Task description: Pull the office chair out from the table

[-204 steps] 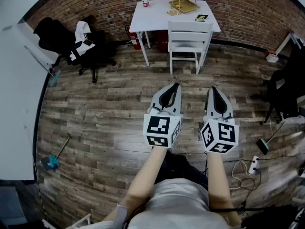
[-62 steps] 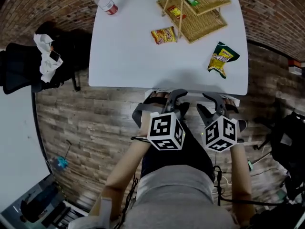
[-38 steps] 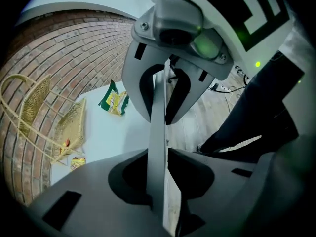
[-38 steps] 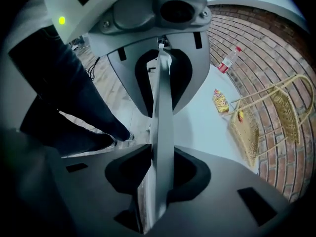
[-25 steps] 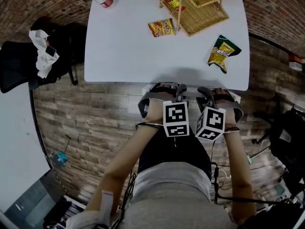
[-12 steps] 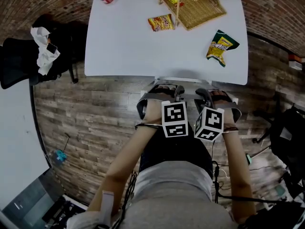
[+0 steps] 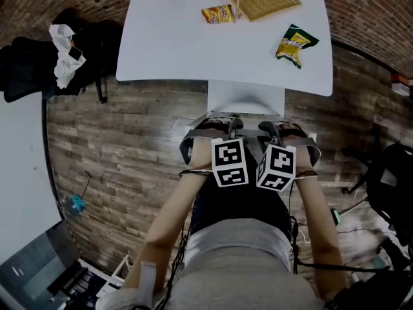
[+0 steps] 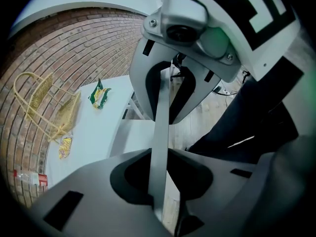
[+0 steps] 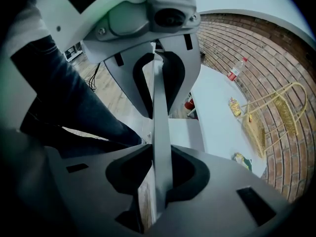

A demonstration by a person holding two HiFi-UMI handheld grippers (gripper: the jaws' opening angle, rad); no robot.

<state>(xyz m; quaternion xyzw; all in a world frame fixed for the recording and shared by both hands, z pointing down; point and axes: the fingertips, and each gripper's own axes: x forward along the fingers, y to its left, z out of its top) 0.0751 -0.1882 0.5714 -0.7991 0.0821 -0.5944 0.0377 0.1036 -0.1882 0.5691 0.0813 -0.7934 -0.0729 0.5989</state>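
Table [image 7: 181, 50] hides chair [image 7: 245, 99] front; left claw [image 7: 233, 123], right claw [image 7: 266, 126] clamp backrest [image 8: 160, 122].

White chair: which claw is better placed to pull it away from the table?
Neither wins: the left claw and right claw both clamp the back of the white chair, side by side; use both.

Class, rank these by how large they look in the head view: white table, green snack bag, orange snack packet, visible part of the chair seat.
1. white table
2. chair seat, visible part only
3. green snack bag
4. orange snack packet, slightly smaller
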